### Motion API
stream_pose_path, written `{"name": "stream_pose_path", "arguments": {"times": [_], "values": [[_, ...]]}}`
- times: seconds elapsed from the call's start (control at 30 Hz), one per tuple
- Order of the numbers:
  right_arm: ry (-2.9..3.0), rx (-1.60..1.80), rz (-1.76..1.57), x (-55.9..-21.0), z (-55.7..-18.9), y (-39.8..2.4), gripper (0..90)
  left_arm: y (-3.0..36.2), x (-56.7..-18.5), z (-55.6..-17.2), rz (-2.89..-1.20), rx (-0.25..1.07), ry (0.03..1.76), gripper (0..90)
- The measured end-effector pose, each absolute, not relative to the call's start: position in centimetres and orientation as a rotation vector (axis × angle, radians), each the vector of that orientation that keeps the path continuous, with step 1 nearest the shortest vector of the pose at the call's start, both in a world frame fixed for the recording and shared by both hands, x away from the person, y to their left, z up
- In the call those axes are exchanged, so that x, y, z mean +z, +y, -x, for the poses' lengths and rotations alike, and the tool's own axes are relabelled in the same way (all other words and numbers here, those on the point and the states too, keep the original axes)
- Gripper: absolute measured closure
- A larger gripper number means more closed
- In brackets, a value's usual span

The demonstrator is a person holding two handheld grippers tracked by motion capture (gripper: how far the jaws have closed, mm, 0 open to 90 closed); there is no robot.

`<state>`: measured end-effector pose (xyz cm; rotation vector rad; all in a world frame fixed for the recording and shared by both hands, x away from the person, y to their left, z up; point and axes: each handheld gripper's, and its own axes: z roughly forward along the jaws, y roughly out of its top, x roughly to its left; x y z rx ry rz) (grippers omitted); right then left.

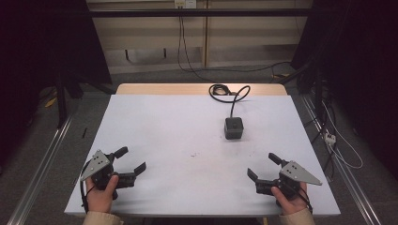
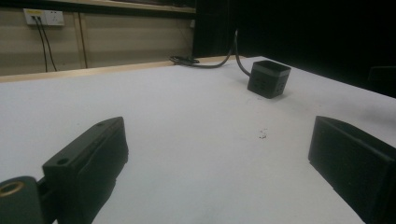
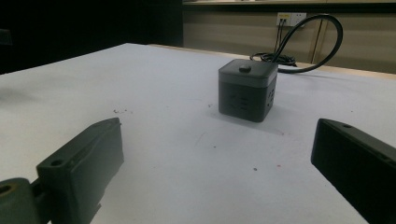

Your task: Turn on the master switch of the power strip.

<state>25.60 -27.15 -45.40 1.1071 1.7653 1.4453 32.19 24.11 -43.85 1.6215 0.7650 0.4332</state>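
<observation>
A dark cube-shaped power socket (image 1: 233, 127) stands on the white table (image 1: 178, 126), right of centre; its black cable (image 1: 237, 96) curls back to the far edge. The cube (image 2: 269, 78) lies far off to the right in the left gripper view, and closer, straight ahead as the cube (image 3: 247, 89), in the right gripper view, with a round button on top. My left gripper (image 1: 130, 159) rests at the near left corner, open and empty. At the near right, my right gripper (image 1: 264, 166) is open and empty too. Both are well short of the cube.
Small specks of debris (image 1: 193, 153) lie on the table's middle. A coil of cable (image 1: 219, 89) sits on the wooden far edge. Wall sockets (image 1: 184, 3) with hanging cords are behind. Metal rails (image 1: 42, 159) run along both sides on the floor.
</observation>
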Motion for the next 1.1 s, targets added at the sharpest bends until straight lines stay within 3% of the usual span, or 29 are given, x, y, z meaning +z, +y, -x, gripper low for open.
{"name": "stream_pose_path", "arguments": {"times": [1.1], "values": [[1.733, 1.416, -1.131, -44.7, -27.8, -27.4, 3.3, 23.7, -43.8, -32.3, -1.633, 0.431, 0.74, 4.4]]}}
